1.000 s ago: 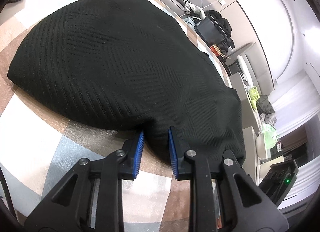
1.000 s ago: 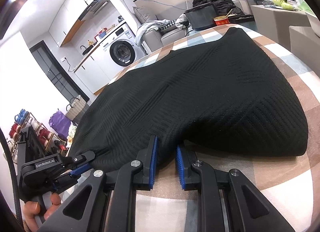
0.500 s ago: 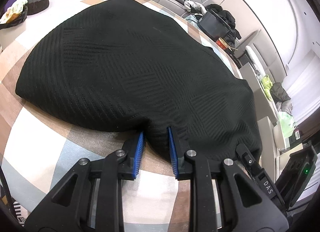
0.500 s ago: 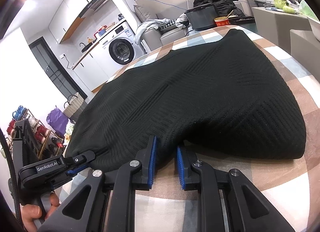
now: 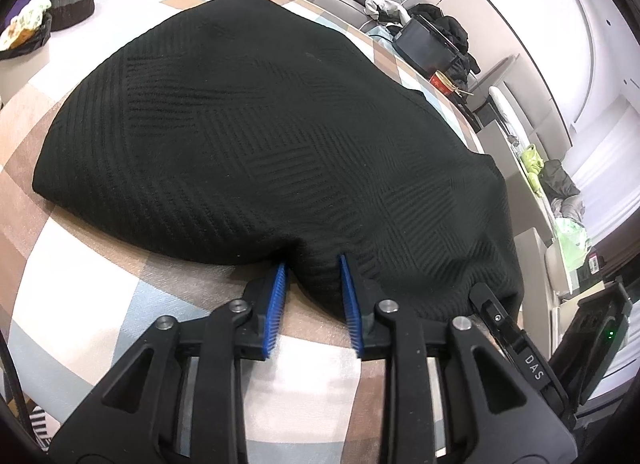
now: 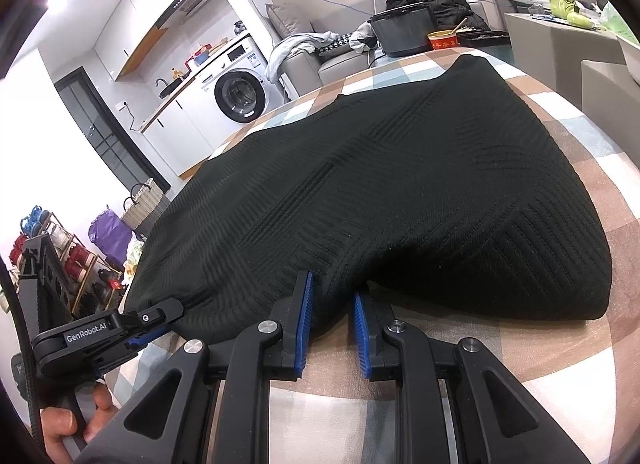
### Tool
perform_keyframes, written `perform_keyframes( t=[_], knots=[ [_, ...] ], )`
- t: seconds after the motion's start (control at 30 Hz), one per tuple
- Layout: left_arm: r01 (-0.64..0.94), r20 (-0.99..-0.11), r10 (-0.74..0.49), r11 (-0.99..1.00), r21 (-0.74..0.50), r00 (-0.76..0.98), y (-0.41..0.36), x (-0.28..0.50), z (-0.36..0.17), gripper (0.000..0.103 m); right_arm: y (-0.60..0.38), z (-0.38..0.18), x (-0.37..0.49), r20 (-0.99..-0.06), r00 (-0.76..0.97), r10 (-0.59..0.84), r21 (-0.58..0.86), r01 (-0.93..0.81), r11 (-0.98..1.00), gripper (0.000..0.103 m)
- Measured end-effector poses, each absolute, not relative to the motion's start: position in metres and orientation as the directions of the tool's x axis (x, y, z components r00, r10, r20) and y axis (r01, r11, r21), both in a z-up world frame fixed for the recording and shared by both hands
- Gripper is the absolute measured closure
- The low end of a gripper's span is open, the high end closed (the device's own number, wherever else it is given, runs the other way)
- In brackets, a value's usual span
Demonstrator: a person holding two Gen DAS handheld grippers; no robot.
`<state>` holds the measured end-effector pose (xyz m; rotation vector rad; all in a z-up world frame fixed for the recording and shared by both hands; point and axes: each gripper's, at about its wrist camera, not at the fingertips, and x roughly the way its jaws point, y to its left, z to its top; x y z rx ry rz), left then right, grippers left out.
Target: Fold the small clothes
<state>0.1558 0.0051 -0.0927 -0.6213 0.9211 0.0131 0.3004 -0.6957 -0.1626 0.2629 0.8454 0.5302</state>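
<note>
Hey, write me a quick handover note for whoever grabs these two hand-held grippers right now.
Left hand-held gripper: shut on the near edge of the black textured knit garment.
Right hand-held gripper: shut on the same near edge, further along.
The garment lies spread on the checked brown, white and blue tablecloth, its near edge bunched up at both grips.
Done: both grips taken.
Left: probably carry the near edge up and over toward the far side, lay it flat, release, then fold again.
</note>
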Motion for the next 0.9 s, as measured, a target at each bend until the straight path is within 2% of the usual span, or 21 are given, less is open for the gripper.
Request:
perform_keyframes(
  t=[0.13, 0.3, 0.37, 0.5, 0.63, 0.83, 0.9],
  knots=[
    [-0.279, -0.739, -0.272, 0.802, -0.528, 0.617, 0.018, 0.153, -0.095, 0.072, -0.701, -0.164, 0.304, -0.649, 0.525, 0.550, 0.437, -0.334, 0.835, 0.083],
    [-0.300, -0.731, -0.281, 0.777, -0.553, 0.621, 0.038, 0.145, -0.095, 0.063, -0.721, -0.167, 0.308, -0.665, 0.470, 0.580, 0.521, -0.264, 0.811, 0.071],
    [-0.307, -0.724, -0.288, 0.763, -0.569, 0.627, 0.050, 0.143, -0.096, 0.062, -0.734, -0.166, 0.307, -0.663, 0.468, 0.584, 0.543, -0.236, 0.806, 0.062],
    [-0.334, -0.711, -0.295, 0.726, -0.601, 0.638, 0.077, 0.138, -0.097, 0.062, -0.764, -0.160, 0.305, -0.660, 0.503, 0.558, 0.567, -0.154, 0.809, 0.056],
    [-0.357, -0.705, -0.257, 0.718, -0.597, 0.661, 0.099, 0.126, -0.095, 0.062, -0.793, -0.162, 0.307, -0.661, 0.526, 0.535, 0.605, -0.048, 0.795, 0.055],
    [-0.386, -0.698, -0.202, 0.712, -0.587, 0.687, 0.125, 0.114, -0.097, 0.062, -0.806, -0.159, 0.313, -0.655, 0.540, 0.529, 0.630, 0.004, 0.776, 0.055],
    [-0.384, -0.696, -0.192, 0.719, -0.580, 0.692, 0.128, 0.113, -0.097, 0.064, -0.809, -0.157, 0.314, -0.665, 0.564, 0.489, 0.595, 0.005, 0.804, 0.062]
  ],
)
